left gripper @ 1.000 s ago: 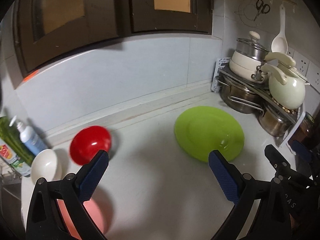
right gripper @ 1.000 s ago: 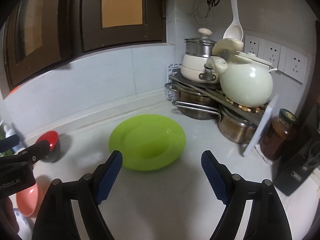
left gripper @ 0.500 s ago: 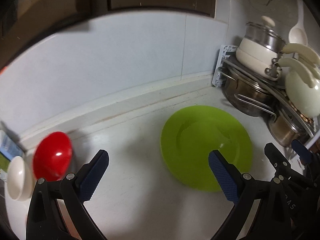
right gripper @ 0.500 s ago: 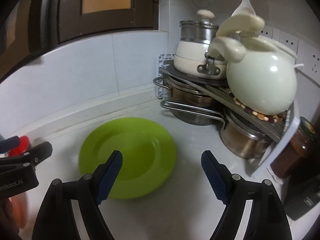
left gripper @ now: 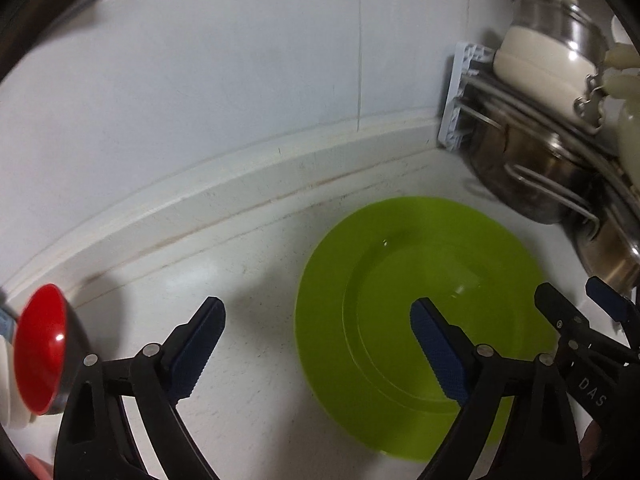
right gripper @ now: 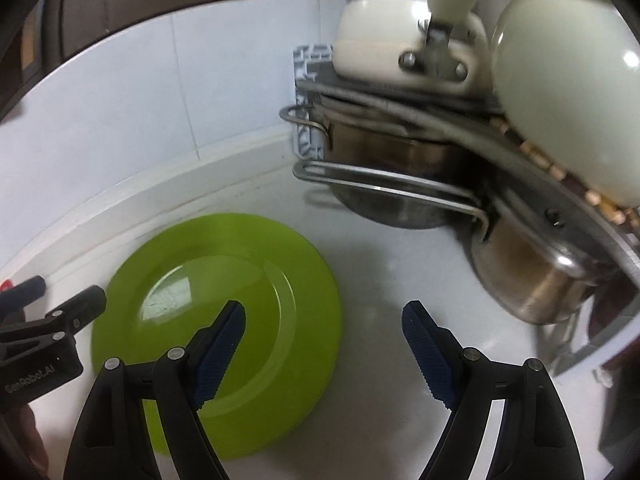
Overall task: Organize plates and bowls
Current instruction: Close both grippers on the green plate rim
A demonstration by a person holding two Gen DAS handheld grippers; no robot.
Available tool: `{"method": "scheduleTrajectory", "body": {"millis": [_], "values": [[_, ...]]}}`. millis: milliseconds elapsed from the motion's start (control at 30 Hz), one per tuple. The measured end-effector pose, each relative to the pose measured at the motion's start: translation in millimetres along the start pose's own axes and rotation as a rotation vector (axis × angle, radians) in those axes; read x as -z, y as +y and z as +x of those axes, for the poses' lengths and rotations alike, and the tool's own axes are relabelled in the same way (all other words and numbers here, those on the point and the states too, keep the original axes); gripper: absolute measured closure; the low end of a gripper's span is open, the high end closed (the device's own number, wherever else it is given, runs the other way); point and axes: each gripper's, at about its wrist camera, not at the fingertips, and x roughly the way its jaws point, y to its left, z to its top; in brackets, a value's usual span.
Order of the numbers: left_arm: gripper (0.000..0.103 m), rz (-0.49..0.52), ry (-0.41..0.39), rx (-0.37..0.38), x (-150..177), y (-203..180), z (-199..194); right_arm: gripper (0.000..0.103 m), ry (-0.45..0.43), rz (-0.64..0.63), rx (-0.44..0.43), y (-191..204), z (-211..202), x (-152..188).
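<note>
A glossy red bowl [left gripper: 42, 354] is seen on the white countertop [left gripper: 248, 320], well left of the left gripper [left gripper: 318, 326]. That gripper is tilted downward, its jaws wide though just narrowed, with the near-left rim of the round lime-green plate [left gripper: 424, 316] lying between them, unpressed. The right gripper [right gripper: 324, 318], likewise angled down and spread wide, is held over the plate's right edge, empty.

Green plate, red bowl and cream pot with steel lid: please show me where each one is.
green plate [left gripper: 400, 264]: left wrist view, on its rim.
red bowl [left gripper: 40, 344]: left wrist view, on its red inside.
cream pot [left gripper: 532, 60]: left wrist view, on its cream side wall.
</note>
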Motion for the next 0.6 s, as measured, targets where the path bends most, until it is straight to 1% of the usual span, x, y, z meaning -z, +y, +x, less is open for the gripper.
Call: {"method": "scheduleTrajectory", "body": {"millis": [100,200,267,333,467,533,600], "values": [[0.015,-0.007,0.028,0.003,0,1,15,0.022,0.024,0.013,-0.002,-2,15,0],[0.016,-0.016,0.052,0.013,0,0,26,0.022,0.039,0.032,-0.012,-4,26,0],[0.017,-0.008,0.058,0.003,1,-1,32,0.023,0.049,0.037,-0.013,-5,31,1],[0.02,-0.003,0.061,-0.003,1,-1,35,0.024,0.057,0.035,-0.008,-5,36,1],[0.021,-0.005,0.071,0.004,-1,-3,40,0.034,0.078,0.053,-0.025,-9,45,2],[0.024,0.003,0.076,0.006,-2,-3,42,0.038,0.09,0.061,-0.039,-9,49,1],[0.032,0.004,0.084,0.006,-3,-3,45,0.04,0.095,0.058,-0.046,-9,52,2]]}}
